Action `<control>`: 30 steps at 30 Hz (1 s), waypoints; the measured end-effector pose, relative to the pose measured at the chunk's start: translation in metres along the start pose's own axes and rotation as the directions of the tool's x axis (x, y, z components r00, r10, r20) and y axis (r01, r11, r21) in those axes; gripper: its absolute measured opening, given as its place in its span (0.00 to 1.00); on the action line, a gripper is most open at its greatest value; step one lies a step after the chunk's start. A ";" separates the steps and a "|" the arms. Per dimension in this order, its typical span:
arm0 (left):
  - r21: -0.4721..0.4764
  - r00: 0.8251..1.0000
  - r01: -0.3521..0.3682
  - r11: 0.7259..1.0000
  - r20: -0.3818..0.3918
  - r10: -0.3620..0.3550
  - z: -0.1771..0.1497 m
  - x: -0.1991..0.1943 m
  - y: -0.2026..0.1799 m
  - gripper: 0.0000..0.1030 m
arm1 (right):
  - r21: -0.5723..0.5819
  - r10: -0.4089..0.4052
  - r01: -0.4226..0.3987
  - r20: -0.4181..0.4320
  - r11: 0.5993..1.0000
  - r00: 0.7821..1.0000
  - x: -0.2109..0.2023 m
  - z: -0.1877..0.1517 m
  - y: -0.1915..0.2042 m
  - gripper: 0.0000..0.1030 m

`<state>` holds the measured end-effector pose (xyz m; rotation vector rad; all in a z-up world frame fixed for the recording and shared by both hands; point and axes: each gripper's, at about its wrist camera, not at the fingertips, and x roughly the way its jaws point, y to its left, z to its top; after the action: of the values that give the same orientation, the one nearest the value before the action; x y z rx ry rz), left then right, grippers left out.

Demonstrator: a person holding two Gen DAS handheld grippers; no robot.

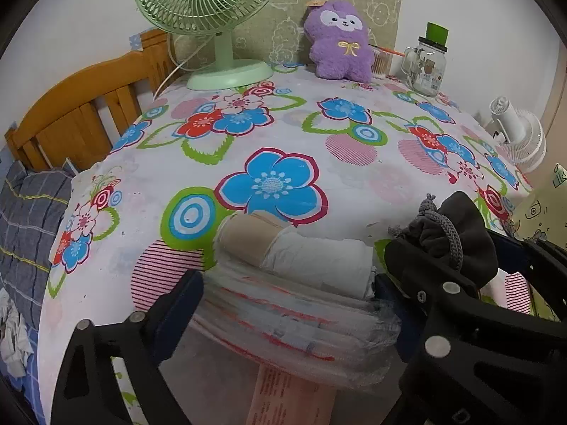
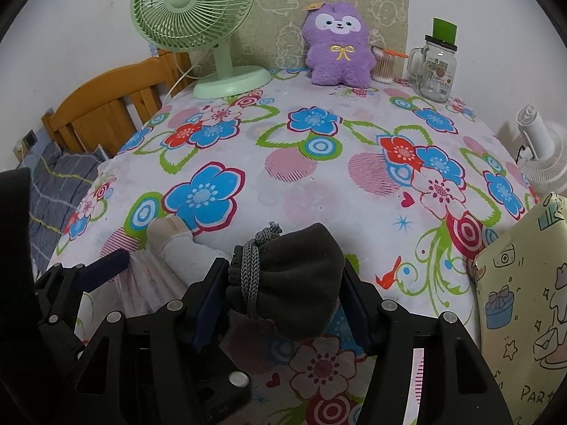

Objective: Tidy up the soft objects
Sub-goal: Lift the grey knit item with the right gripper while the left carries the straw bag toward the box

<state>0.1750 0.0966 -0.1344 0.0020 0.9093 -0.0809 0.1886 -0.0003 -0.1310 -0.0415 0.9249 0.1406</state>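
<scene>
Left hand-held gripper [image 1: 294, 304] released astride plastic pack [image 1: 294, 315] | right hand-held gripper [image 2: 280, 294] grasping pouch [image 2: 294, 279] | risk: slick pack squirts toward six o'clock off surface [image 1: 354, 184], loose cord [image 2: 251, 276] snags.

Floral-cloth table [image 2: 319, 198] carries green fan [image 2: 198, 17], purple plush [image 2: 336, 49], glass jar [image 2: 434, 71]. Near edge: clear-wrapped pack [image 1: 294, 304], possibly tissues.

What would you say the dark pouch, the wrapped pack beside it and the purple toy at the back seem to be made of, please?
Dark pouch: soft matte fleece-like fabric, gathered at the neck, with a braided grey cord.
Wrapped pack: thin glossy clear plastic film, crinkled and reflective, around what looks like layered soft material.
Purple toy: fuzzy plush, its pile visibly nubbly, with an embroidered yellow bow.
</scene>
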 end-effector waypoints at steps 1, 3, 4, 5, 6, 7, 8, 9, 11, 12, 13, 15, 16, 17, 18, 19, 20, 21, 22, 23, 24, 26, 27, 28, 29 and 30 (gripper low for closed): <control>-0.003 1.000 0.004 1.000 0.002 -0.004 -0.001 -0.001 0.001 0.89 | 0.001 0.002 -0.002 0.000 1.000 1.000 0.000 0.000 0.000 0.62; -0.010 1.000 0.010 1.000 0.002 -0.010 -0.002 -0.003 0.002 0.88 | 0.001 0.004 -0.004 0.000 1.000 1.000 -0.001 -0.001 0.000 0.62; -0.012 1.000 0.008 1.000 0.002 -0.008 -0.002 -0.005 0.002 0.87 | -0.001 0.004 -0.004 0.002 1.000 1.000 -0.002 -0.001 0.001 0.62; -0.011 1.000 0.005 1.000 0.005 -0.005 -0.003 -0.007 0.001 0.87 | -0.003 0.004 -0.004 0.003 1.000 1.000 -0.003 -0.001 0.001 0.62; -0.011 1.000 0.005 1.000 0.009 -0.005 -0.003 -0.009 0.001 0.86 | -0.005 0.005 -0.005 0.004 1.000 1.000 -0.004 -0.001 0.001 0.62; -0.008 1.000 0.010 1.000 0.014 -0.009 -0.004 -0.011 0.000 0.86 | -0.005 0.006 -0.006 0.005 1.000 1.000 -0.004 -0.001 0.002 0.62; -0.004 1.000 0.016 1.000 0.016 -0.016 -0.004 -0.012 -0.001 0.85 | -0.006 0.007 -0.007 0.007 1.000 1.000 -0.005 -0.002 0.002 0.62; 0.002 1.000 0.023 1.000 0.018 -0.023 -0.005 -0.013 -0.002 0.85 | -0.007 0.006 -0.006 0.008 1.000 1.000 -0.006 -0.002 0.002 0.62; 0.016 1.000 0.021 1.000 0.022 -0.021 -0.006 -0.015 -0.006 0.84 | -0.011 0.006 -0.006 0.008 1.000 1.000 -0.008 -0.003 0.003 0.62; 0.019 1.000 0.016 1.000 0.025 -0.016 -0.007 -0.016 -0.007 0.84 | -0.012 0.005 -0.005 0.008 1.000 1.000 -0.008 -0.003 0.003 0.62; 0.020 0.999 0.014 1.000 0.028 -0.015 -0.007 -0.018 -0.008 0.84 | -0.011 0.004 -0.004 0.011 1.000 1.000 -0.009 -0.003 0.003 0.62; 0.019 0.999 0.014 1.000 0.037 -0.014 -0.007 -0.021 -0.009 0.84 | -0.008 0.007 -0.007 0.015 1.000 1.000 -0.011 -0.004 0.003 0.62; 0.020 0.999 0.011 1.000 0.042 -0.012 -0.007 -0.023 -0.010 0.84 | -0.005 0.007 -0.007 0.019 1.000 1.000 -0.013 -0.004 0.002 0.62; 0.022 0.999 0.008 1.000 0.049 -0.009 -0.007 -0.025 -0.010 0.84 | -0.005 0.008 -0.007 0.023 1.000 1.000 -0.014 -0.004 0.002 0.62; 0.026 0.998 0.005 1.000 0.055 -0.007 -0.007 -0.028 -0.012 0.84 | -0.004 0.007 -0.007 0.028 1.000 1.000 -0.016 -0.004 0.001 0.62; 0.030 0.998 0.002 1.000 0.061 -0.004 -0.007 -0.030 -0.013 0.84 | -0.004 0.007 -0.007 0.031 1.000 0.999 -0.018 -0.004 0.001 0.62; 0.032 0.998 -0.001 0.999 0.065 -0.001 -0.006 -0.031 -0.014 0.84 | -0.003 0.007 -0.007 0.036 1.000 0.999 -0.021 -0.004 0.000 0.62; 0.034 0.998 -0.004 0.999 0.070 0.002 -0.006 -0.033 -0.016 0.84 | -0.003 0.007 -0.007 0.040 1.000 0.999 -0.023 -0.004 -0.001 0.62; 0.034 0.997 -0.004 0.999 0.073 0.002 -0.006 -0.035 -0.016 0.84 | -0.003 0.007 -0.007 0.045 1.000 0.999 -0.025 -0.004 -0.001 0.62; 0.035 0.997 -0.004 0.999 0.077 0.001 -0.006 -0.037 -0.017 0.84 | -0.003 0.007 -0.007 0.048 1.000 0.999 -0.027 -0.004 -0.002 0.62; 0.035 0.997 -0.004 0.999 0.080 0.001 -0.006 -0.039 -0.018 0.84 | -0.002 0.006 -0.006 0.053 1.000 0.999 -0.030 -0.004 -0.003 0.62; 0.036 0.996 -0.006 0.999 0.089 0.003 -0.006 -0.043 -0.021 0.84 | -0.002 0.006 -0.006 0.061 1.000 0.998 -0.034 -0.005 -0.004 0.62; 0.036 0.996 -0.006 0.999 0.093 0.003 -0.005 -0.045 -0.022 0.84 | -0.002 0.005 -0.005 0.065 1.000 0.998 -0.037 -0.005 -0.005 0.62; 0.036 0.995 -0.006 0.999 0.099 0.002 -0.005 -0.047 -0.023 0.84 | -0.002 0.004 -0.004 0.072 1.000 0.997 -0.040 -0.005 -0.006 0.62; 0.036 0.995 -0.005 0.999 0.103 0.001 -0.005 -0.050 -0.025 0.84 | -0.002 0.004 -0.003 0.076 1.000 0.997 -0.042 -0.004 -0.007 0.62; 0.036 0.994 -0.004 0.999 0.108 0.000 -0.005 -0.052 -0.026 0.84 | -0.002 0.002 -0.002 0.083 1.000 0.997 -0.045 -0.004 -0.009 0.62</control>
<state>0.1378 0.0746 -0.0956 0.0318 0.7995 -0.0942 0.1595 -0.0140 -0.0977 -0.0364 0.8422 0.1443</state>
